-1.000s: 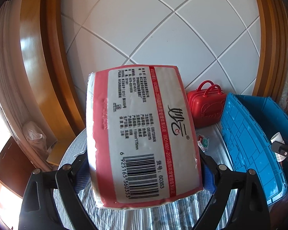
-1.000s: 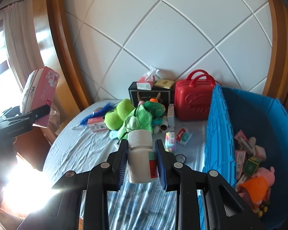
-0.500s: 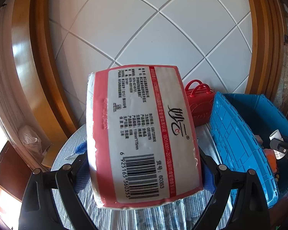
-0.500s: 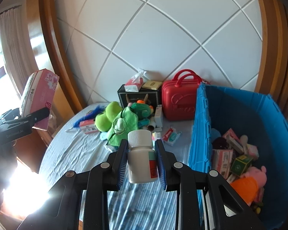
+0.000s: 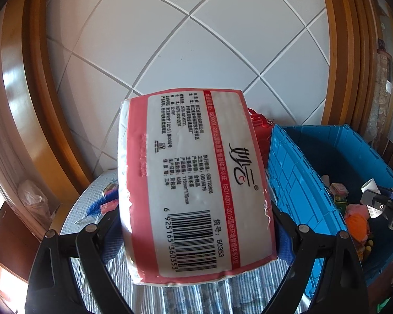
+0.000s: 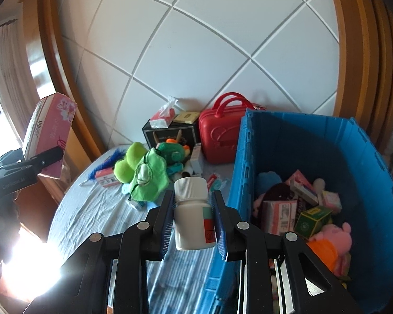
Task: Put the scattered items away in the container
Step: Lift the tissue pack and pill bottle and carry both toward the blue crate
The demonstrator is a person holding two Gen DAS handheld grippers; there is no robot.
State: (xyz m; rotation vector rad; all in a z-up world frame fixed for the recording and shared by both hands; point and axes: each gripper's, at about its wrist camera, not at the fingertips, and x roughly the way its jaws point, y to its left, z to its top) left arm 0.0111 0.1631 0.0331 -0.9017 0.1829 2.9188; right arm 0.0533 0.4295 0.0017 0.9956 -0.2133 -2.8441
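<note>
My left gripper (image 5: 196, 225) is shut on a pink and white tissue pack (image 5: 194, 183), held high above the table, left of the blue crate (image 5: 296, 183). The pack also shows in the right wrist view (image 6: 49, 130) at far left. My right gripper (image 6: 194, 214) is shut on a white pill bottle (image 6: 192, 217), held upright near the left wall of the blue crate (image 6: 238, 172). The crate holds several boxes and plush toys, among them a pink pig toy (image 6: 335, 238). The right gripper shows in the left wrist view (image 5: 380, 204) over the crate.
On the striped tablecloth (image 6: 97, 209) lie green plush toys (image 6: 144, 172), small boxes and a blue feather (image 6: 104, 164). A red mini suitcase (image 6: 220, 138) and a black box (image 6: 167, 133) with a tissue pack stand at the tiled wall. Wooden trim frames both sides.
Both grippers have moved right toward the crate with their loads. The crate interior now shows more in both views. The grips are unchanged.
</note>
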